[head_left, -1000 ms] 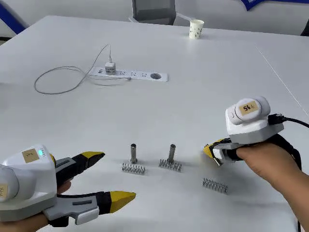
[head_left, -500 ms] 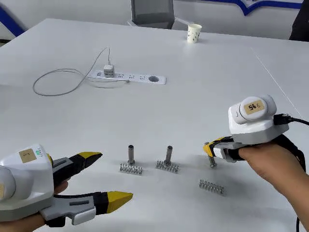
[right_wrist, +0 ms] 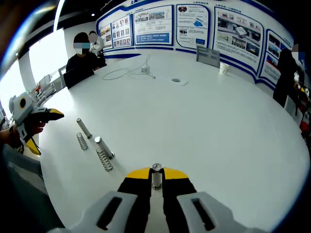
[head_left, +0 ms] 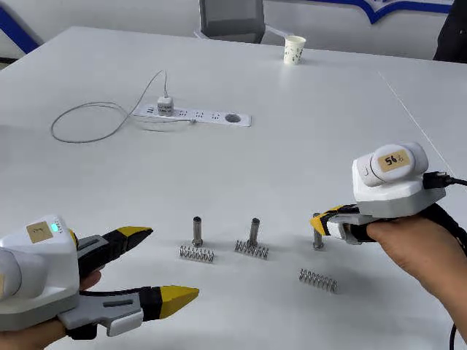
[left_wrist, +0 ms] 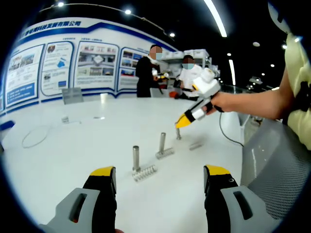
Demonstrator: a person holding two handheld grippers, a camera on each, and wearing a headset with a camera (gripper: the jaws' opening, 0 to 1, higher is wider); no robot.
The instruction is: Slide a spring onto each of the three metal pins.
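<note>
Two metal pins (head_left: 197,230) (head_left: 254,231) stand upright on the white table (head_left: 292,146), each with a spring (head_left: 197,254) (head_left: 251,250) lying in front of it. My right gripper (head_left: 322,222) is shut on the third pin (head_left: 317,239), which stands upright with its base at the table; in the right gripper view the pin (right_wrist: 156,169) rises between the shut yellow tips of that gripper (right_wrist: 156,177). A third spring (head_left: 317,280) lies in front of it. My left gripper (head_left: 157,264) is open at the near left, holding nothing; its own view shows the gripper (left_wrist: 159,172) facing the pins (left_wrist: 136,158).
A white power strip (head_left: 193,115) with a charger and looped cable (head_left: 80,124) lies at mid-table. A paper cup (head_left: 294,49) stands at the far edge by a grey chair (head_left: 232,18). People (left_wrist: 148,73) stand beyond the table.
The right gripper has drawn slightly right, and the pin it holds has gone from tilted to upright on the table. The left gripper has barely moved.
</note>
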